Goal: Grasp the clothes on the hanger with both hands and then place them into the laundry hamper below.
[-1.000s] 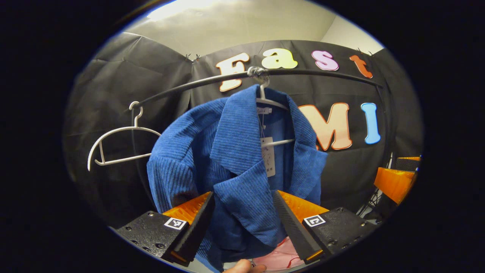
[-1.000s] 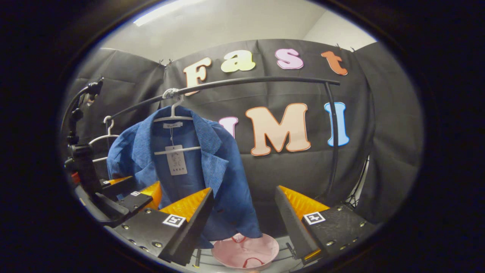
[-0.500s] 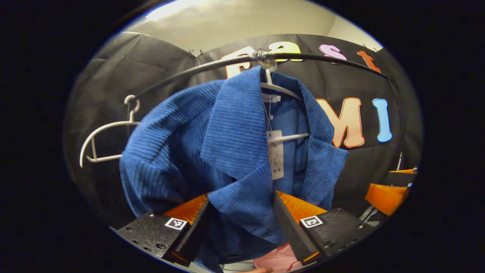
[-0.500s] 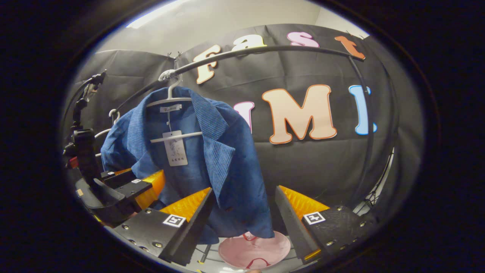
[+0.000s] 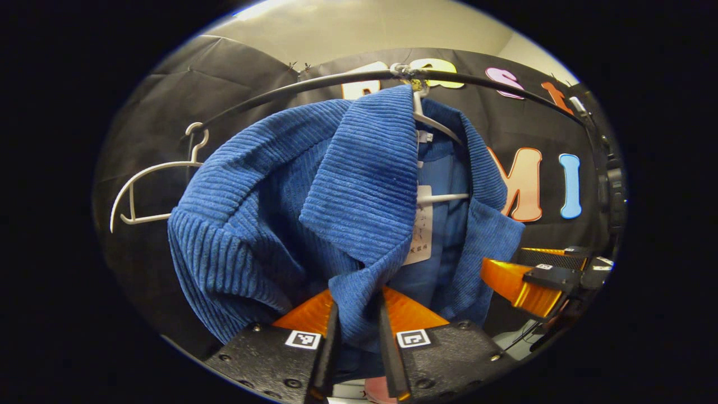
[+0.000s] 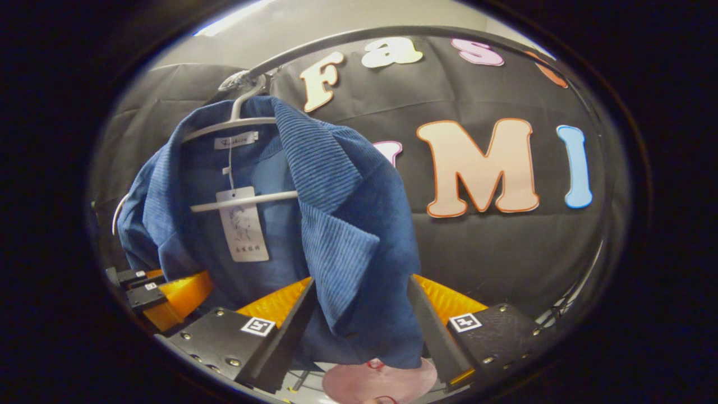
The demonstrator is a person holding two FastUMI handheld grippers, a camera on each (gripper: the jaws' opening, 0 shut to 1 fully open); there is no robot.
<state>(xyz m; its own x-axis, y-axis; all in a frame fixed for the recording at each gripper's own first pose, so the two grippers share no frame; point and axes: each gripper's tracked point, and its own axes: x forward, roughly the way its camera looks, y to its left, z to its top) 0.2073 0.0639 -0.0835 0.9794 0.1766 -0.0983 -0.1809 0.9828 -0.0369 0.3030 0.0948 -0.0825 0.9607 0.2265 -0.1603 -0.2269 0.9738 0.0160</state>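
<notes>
Left hand-held gripper point(image 5: 357, 342) is pinching the front edge of the blue corduroy jacket point(image 5: 314, 207) hanging on its white hanger point(image 6: 235, 120); right hand-held gripper point(image 6: 359, 331) is spread around the other front edge, not clamping, so pulling one-sided risks snagging it above the pink hamper point(image 6: 378, 381)

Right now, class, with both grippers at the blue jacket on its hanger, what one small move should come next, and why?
Probably close the right gripper on the jacket. Its jaws stand wide apart with the front edge hanging between them, while the left gripper looks already pinched on the lapel. The jacket hangs on the white hanger, so both sides likely need a hold before lifting it off toward the pink hamper below.
</notes>
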